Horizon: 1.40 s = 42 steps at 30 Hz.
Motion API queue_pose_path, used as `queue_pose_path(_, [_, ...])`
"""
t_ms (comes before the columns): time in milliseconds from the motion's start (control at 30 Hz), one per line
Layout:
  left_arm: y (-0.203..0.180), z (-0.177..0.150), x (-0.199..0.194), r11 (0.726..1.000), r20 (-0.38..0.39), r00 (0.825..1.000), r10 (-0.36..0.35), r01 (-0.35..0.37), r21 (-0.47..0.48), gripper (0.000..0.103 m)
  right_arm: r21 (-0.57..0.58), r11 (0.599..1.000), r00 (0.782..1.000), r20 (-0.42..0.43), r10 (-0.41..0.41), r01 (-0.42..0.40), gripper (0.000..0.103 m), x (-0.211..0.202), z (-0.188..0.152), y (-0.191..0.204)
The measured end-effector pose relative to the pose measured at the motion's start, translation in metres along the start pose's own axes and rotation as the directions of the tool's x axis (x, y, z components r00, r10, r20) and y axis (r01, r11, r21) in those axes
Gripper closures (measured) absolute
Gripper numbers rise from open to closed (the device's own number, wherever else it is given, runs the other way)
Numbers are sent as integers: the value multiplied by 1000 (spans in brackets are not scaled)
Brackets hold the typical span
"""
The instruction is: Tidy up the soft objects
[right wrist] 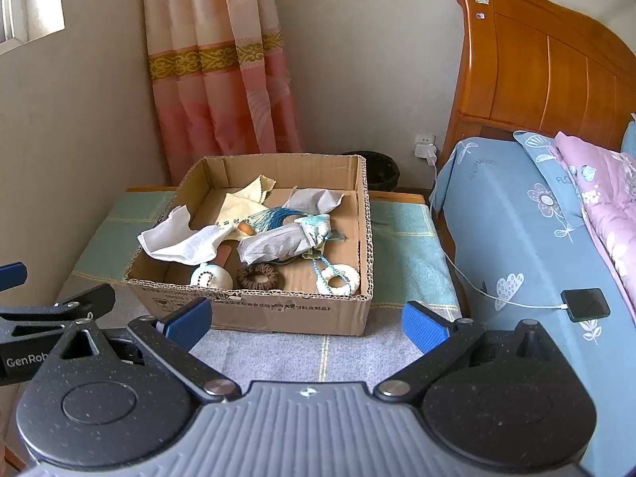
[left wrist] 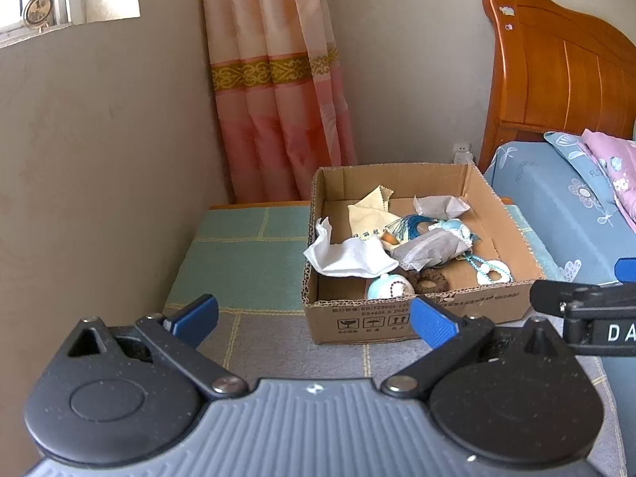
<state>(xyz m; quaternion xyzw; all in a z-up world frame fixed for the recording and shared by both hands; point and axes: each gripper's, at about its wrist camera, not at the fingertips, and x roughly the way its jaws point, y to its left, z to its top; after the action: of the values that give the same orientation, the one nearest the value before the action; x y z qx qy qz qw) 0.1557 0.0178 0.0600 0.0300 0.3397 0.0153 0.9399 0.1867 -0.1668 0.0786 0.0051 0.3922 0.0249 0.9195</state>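
Two grippers sit nearest to us, both held low over the desk: the left gripper (left wrist: 314, 320) has its blue-padded jaws wide apart with nothing between them, and the right gripper (right wrist: 306, 324) likewise stands spread and empty. Beneath them we see the checked grey and green cloth (right wrist: 278, 353) that covers the desk. Just beyond the jaws stands the open brown cardboard box (right wrist: 278, 310), resting on that cloth, and all the soft things lie inside it. Along its near wall we find a small pale round pouch (right wrist: 211, 276), a dark brown braided ring (right wrist: 257, 277) beside it, and a white knitted ring with a blue bead string (right wrist: 340, 278) toward the right corner. Behind these a crumpled white tissue (right wrist: 179, 240) hangs over the left wall, a grey folded cloth bundle (right wrist: 274, 244) lies in the middle, and a blue tassel (right wrist: 274, 214) spreads above it. Further back we see a cream cloth with zigzag edges (right wrist: 246, 198) and a second grey paper-like wrap (right wrist: 314, 198) near the far wall. To the right, apart from the desk, stands the bed with its blue flowered sheet (right wrist: 516, 218), on which a dark phone (right wrist: 587, 304) lies plugged to a white cable. Farthest off are the orange wooden headboard (right wrist: 536, 59) and the pink patterned curtain (right wrist: 222, 79) in the corner.
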Motion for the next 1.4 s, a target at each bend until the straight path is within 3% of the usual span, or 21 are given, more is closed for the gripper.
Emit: queue_pose_path(1400, [-3,3,1,1000,2,1000,2,-2,5,1,8,1000,1000,17,-5,5,0,-6,0,-3])
